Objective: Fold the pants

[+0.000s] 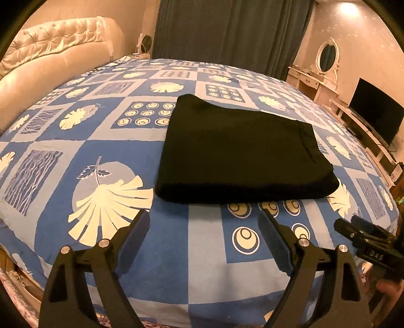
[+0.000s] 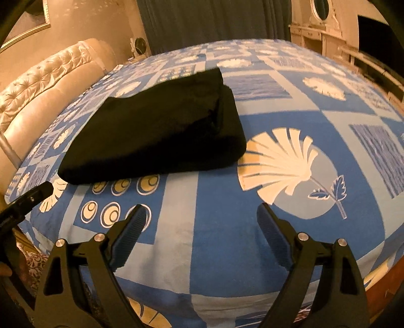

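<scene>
Left wrist view: black pants (image 1: 242, 151) folded into a compact, roughly rectangular stack, lying flat on the blue-and-cream patterned bedspread (image 1: 106, 141). Thick folded edge faces the camera. Left gripper (image 1: 204, 222) spread wide, nothing between the fingers, only bedspread under the gap. Pants sit ahead of the fingertips and apart from them, slightly right of the gap's centre line; near edge of the stack close to the right-hand fingertip in frame but not touching. Right gripper (image 1: 353, 224) visible at the right edge, low, beside the pants' near right corner, clear of the cloth. Tufted cream headboard (image 1: 50, 45) far left, dark curtain (image 1: 227, 32) behind the bed, dressing table with oval mirror (image 1: 325, 58) and dark TV screen (image 1: 376, 113) on the right.

Right wrist view: same folded pants (image 2: 156, 133) up and to the left of the right gripper (image 2: 202, 214), well off its centre line. Stacked layers visible at the right end of the stack. Right gripper spread wide, empty, gap over bare bedspread (image 2: 290, 101); fingertips apart from the cloth. Tip of the left gripper (image 2: 32, 196) poking in at the left edge, just below the pants' near left corner, not touching. Headboard (image 2: 45, 83) at left, curtain (image 2: 214, 20) at top.
</scene>
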Motion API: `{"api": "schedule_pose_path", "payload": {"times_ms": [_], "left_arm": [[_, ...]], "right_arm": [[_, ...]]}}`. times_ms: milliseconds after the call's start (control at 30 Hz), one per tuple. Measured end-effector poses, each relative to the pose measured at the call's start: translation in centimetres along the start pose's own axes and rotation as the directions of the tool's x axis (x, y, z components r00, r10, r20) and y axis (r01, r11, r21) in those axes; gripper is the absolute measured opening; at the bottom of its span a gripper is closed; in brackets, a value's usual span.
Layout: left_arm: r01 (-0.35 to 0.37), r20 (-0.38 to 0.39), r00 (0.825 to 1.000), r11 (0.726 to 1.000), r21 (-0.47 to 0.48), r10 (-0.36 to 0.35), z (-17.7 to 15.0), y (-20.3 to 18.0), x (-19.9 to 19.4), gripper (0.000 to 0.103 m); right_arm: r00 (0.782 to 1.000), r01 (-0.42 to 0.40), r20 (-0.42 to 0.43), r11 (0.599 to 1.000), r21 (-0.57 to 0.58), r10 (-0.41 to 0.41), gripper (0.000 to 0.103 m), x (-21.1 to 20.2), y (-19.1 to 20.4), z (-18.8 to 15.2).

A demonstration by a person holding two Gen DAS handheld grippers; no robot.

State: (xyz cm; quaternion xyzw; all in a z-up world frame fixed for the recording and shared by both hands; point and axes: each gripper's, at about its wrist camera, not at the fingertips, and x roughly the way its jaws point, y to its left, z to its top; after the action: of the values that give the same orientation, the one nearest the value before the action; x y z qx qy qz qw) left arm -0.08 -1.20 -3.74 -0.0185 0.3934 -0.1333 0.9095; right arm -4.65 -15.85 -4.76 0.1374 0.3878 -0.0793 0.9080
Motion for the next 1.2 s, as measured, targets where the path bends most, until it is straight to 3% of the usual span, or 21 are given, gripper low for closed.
{"api": "schedule_pose_path", "payload": {"times_ms": [300,1200], "left_arm": [[-0.042,0.016,0.999,0.999,0.006,0.042,-0.1,0.1,-0.3,0.086],[-0.053,0.067,0.996,0.999,-0.001,0.053,0.5,-0.2,-1.3,0.086]], "right_arm": [[1.0,0.018,0.025,1.0,-0.02,-0.017,0.09,-0.9,0.5,0.2],[1.0,0.012,0.022,1.0,-0.029,-0.011,0.09,-1.2,1.3,0.1]]}}
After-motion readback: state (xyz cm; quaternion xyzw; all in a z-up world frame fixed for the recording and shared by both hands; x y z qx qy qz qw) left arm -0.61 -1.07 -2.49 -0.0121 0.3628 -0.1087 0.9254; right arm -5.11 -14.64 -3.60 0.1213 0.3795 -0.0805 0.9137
